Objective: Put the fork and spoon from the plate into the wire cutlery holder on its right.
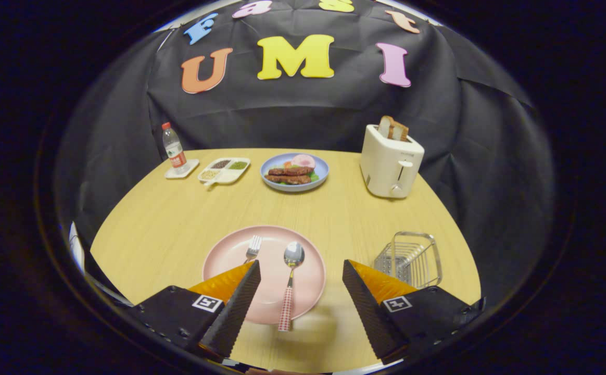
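Gripper (299, 299) fingers wide open, holding nothing. Spoon (290, 281) lies on the plate (230, 252) between them, long axis running away from the fingers, bowl far, checkered handle near and overhanging the rim. Fork (253, 248) just left of it, tines far, handle hidden behind the left finger. Holder (410, 259) on the bench (167, 229) right of the plate, beyond the right finger. Spoon looks like the easier first grab.

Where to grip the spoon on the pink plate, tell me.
Grip the spoon by its checked handle, which juts past the pink plate's near rim toward the open gripper. Come from above, fingers either side of the handle; the bowl lies flat and likely offers less hold.
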Available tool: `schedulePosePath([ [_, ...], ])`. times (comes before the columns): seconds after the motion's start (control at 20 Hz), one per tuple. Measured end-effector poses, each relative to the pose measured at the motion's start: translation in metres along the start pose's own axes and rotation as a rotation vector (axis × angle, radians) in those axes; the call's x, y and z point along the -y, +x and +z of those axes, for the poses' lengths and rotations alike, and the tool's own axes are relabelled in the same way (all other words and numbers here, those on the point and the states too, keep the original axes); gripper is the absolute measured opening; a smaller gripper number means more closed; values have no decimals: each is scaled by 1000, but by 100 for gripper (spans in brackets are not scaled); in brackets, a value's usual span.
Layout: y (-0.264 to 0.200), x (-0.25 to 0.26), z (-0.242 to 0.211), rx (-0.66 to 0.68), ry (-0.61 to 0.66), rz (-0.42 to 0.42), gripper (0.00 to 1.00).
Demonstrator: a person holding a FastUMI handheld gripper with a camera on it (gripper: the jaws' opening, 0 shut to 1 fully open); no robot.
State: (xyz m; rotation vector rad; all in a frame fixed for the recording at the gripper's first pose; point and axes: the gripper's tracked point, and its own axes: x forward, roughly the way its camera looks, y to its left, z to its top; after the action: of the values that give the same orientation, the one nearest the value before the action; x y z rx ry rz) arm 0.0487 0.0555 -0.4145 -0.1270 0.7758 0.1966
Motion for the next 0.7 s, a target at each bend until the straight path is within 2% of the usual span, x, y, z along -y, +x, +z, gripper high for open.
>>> schedulePosePath([
  [0.25,31,-12,-27,-72,25,-25,90],
  [0.5,58,-23,-45,-112,-8,-32,71],
  [0.65,63,-21,-57,-167,28,-40,37],
  [0.7,66,-16,-60,-167,31,-52,29],
])
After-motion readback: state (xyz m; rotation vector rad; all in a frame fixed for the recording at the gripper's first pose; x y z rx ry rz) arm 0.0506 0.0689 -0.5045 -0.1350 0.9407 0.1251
